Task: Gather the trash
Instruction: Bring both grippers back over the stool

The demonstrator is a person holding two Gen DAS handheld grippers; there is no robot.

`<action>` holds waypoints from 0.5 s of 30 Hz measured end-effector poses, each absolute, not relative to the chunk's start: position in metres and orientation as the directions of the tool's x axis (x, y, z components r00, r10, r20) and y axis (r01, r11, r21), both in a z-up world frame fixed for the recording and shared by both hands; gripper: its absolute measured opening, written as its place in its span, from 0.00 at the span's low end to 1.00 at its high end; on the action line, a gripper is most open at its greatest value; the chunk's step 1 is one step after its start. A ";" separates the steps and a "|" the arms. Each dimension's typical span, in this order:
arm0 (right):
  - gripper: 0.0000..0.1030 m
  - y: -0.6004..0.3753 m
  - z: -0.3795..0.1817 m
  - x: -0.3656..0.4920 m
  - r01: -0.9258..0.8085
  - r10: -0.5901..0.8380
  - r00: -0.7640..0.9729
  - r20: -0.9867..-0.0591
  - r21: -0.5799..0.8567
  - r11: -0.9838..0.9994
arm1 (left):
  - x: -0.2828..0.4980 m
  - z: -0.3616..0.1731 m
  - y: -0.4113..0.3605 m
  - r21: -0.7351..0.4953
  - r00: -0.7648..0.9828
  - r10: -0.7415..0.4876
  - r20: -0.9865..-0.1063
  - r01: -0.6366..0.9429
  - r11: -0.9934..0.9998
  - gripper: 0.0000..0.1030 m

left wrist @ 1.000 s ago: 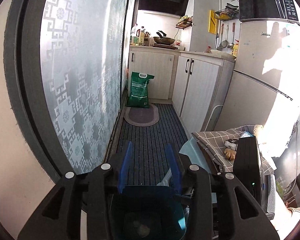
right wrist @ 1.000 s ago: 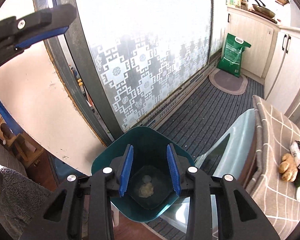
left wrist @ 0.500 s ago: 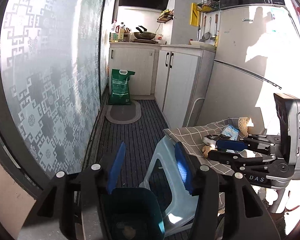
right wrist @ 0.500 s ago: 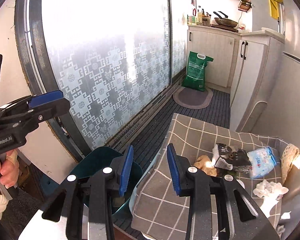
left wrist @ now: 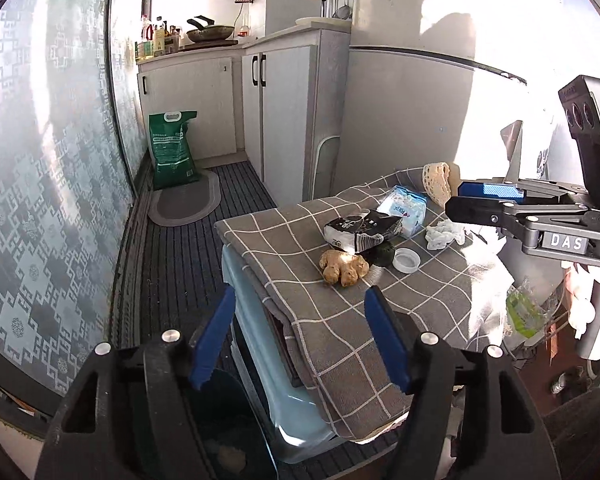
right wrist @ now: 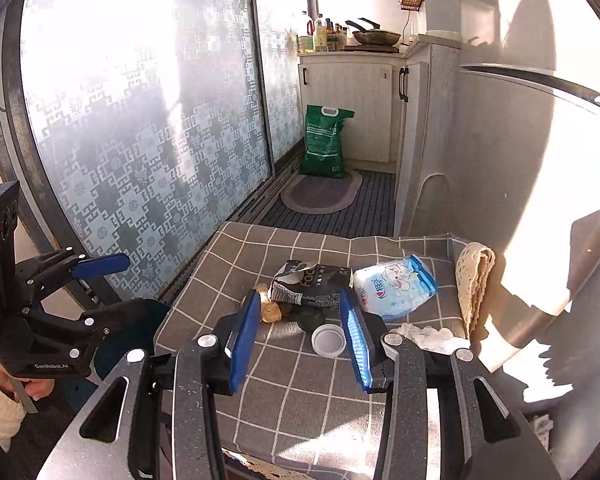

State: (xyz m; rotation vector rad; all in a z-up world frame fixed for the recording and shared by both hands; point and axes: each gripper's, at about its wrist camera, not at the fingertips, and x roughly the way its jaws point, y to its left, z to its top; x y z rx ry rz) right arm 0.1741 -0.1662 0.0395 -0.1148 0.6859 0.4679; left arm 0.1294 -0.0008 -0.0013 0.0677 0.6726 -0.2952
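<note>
Trash lies on a checked cloth (right wrist: 300, 384): a crumpled black packet (right wrist: 312, 280), a blue-white tissue pack (right wrist: 396, 286), a white lid (right wrist: 329, 341), a dark green lump (right wrist: 309, 321), a ginger piece (left wrist: 343, 267) and a wad of white tissue (left wrist: 444, 233). My right gripper (right wrist: 300, 296) hovers over the lid with its jaws opening and nothing gripped. My left gripper (left wrist: 300, 300) hangs off the cloth's near corner, above the teal bin (left wrist: 228, 420). Its jaws are opening too, and they are empty.
The cloth covers a pale blue stool (left wrist: 260, 352). A folded lace mat (right wrist: 476, 276) lies at the cloth's far edge. A patterned glass door (right wrist: 140, 128) runs along the left. Cabinets (left wrist: 284, 112), a green sack (left wrist: 172, 144) and a floor mat (left wrist: 184, 204) stand beyond.
Both views have swung from the bin and glass door onto the cloth-covered stool. The right gripper has come over the trash, and both grippers' jaws stand wider.
</note>
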 end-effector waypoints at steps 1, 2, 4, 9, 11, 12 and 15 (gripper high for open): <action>0.44 -0.171 0.038 0.175 -0.447 0.375 0.675 -0.636 0.052 0.893 | 0.133 -0.004 -0.005 -0.030 0.733 -0.253 -0.631 0.303 0.953 0.69; 0.45 -0.176 0.036 0.174 -0.443 0.372 0.673 -0.639 0.055 0.895 | 0.136 -0.008 -0.010 -0.023 0.727 -0.255 -0.638 0.312 0.950 0.71; 0.45 -0.181 0.032 0.173 -0.438 0.366 0.668 -0.648 0.056 0.897 | 0.143 -0.013 -0.018 -0.013 0.719 -0.258 -0.645 0.327 0.945 0.74; 0.52 -0.195 0.026 0.172 -0.437 0.370 0.661 -0.653 0.066 0.897 | 0.164 -0.027 -0.033 0.006 0.691 -0.253 -0.677 0.350 0.937 0.75; 0.53 -0.200 0.023 0.173 -0.434 0.370 0.657 -0.656 0.072 0.898 | 0.171 -0.033 -0.038 0.007 0.673 -0.259 -0.693 0.365 0.931 0.75; 0.54 -0.203 0.021 0.174 -0.432 0.371 0.654 -0.659 0.077 0.899 | 0.175 -0.037 -0.042 0.010 0.664 -0.263 -0.700 0.377 0.926 0.75; 0.54 -0.208 0.015 0.176 -0.428 0.376 0.641 -0.669 0.095 0.899 | 0.184 -0.045 -0.047 0.015 0.644 -0.263 -0.718 0.393 0.920 0.75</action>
